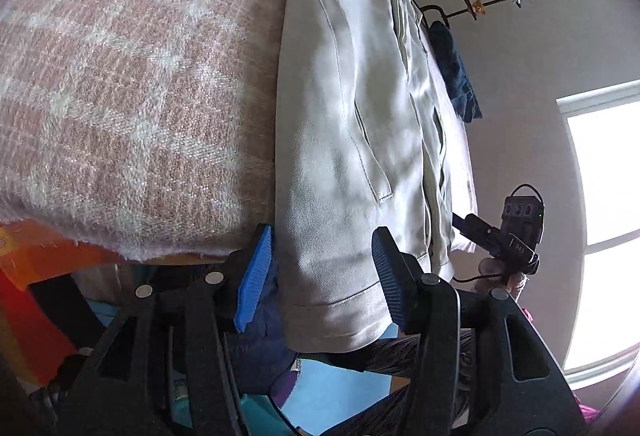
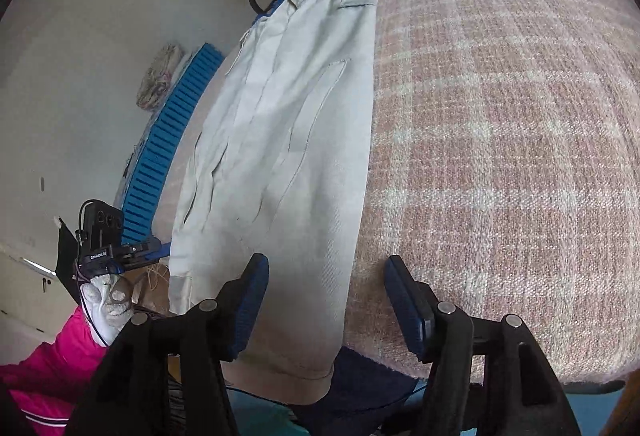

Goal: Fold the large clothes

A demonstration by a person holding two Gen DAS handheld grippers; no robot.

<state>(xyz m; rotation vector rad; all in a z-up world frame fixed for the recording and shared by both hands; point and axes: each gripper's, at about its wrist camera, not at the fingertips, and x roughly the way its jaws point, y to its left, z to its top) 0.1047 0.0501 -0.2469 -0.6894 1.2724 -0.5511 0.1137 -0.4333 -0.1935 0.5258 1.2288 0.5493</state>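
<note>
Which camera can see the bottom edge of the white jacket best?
The left wrist view: the white jacket's hem hangs right between the open left gripper, its stitching sharp. The right wrist view shows the hem too, but the gripper's left finger covers part.

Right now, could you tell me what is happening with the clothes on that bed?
A person with a gripper in each hand is folding a pale jacket laid lengthwise on a pink plaid blanket. The jacket is already folded into a long narrow strip, its hem hanging over the bed's near edge. Both the left gripper and the right gripper are open and sit at that hem end, gripping nothing yet.
</note>
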